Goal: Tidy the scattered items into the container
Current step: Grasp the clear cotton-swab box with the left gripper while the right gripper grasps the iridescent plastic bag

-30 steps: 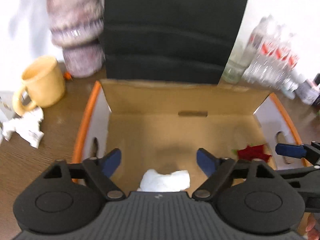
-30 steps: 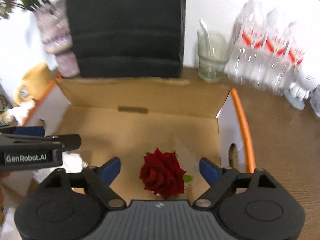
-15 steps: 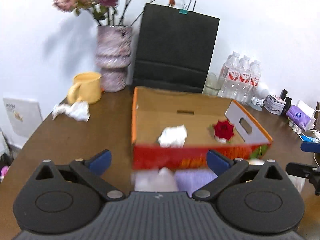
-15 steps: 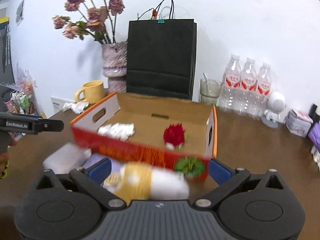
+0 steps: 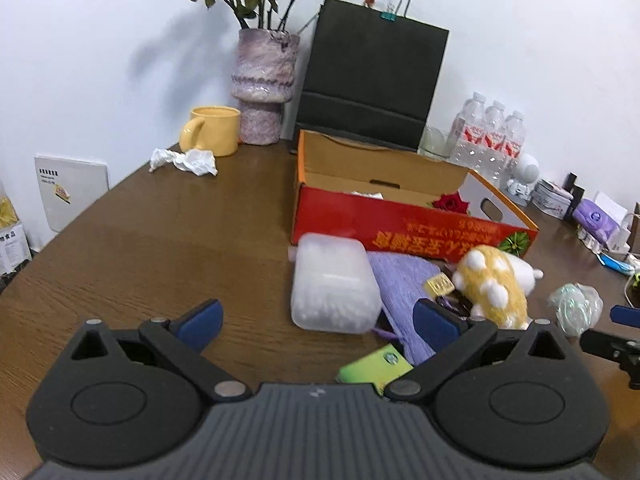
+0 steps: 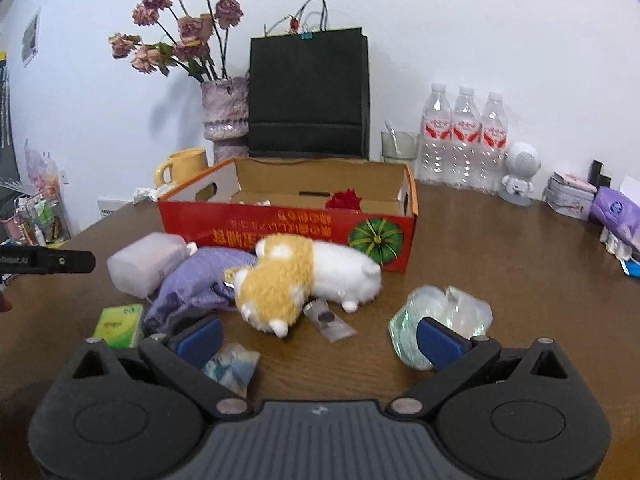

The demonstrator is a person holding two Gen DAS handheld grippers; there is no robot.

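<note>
The red cardboard box (image 5: 404,226) (image 6: 256,228) stands open on the brown table, with a red rose (image 5: 451,202) (image 6: 345,200) and white crumpled paper (image 5: 368,195) inside. In front of it lie a translucent plastic case (image 5: 334,284) (image 6: 146,262), a purple cloth pouch (image 5: 404,286) (image 6: 192,280), a yellow-and-white plush toy (image 5: 492,284) (image 6: 296,278), a green packet (image 5: 374,368) (image 6: 118,324), a clear sachet (image 6: 330,322) and a crinkled clear wrapper (image 5: 576,308) (image 6: 440,320). My left gripper (image 5: 316,318) is open above the table, holding nothing. My right gripper (image 6: 318,338) is open and holds nothing.
At the back stand a yellow mug (image 5: 212,130), a purple vase of dried roses (image 5: 262,84), a black paper bag (image 5: 372,80), water bottles (image 6: 464,136) and a glass (image 6: 398,148). Crumpled tissue (image 5: 184,160) lies by the mug. Small items crowd the right edge (image 6: 612,208).
Both grippers have pulled back from over the box to the near side of the table. The rose and the white paper stay in the box; the scattered items have come into view.
</note>
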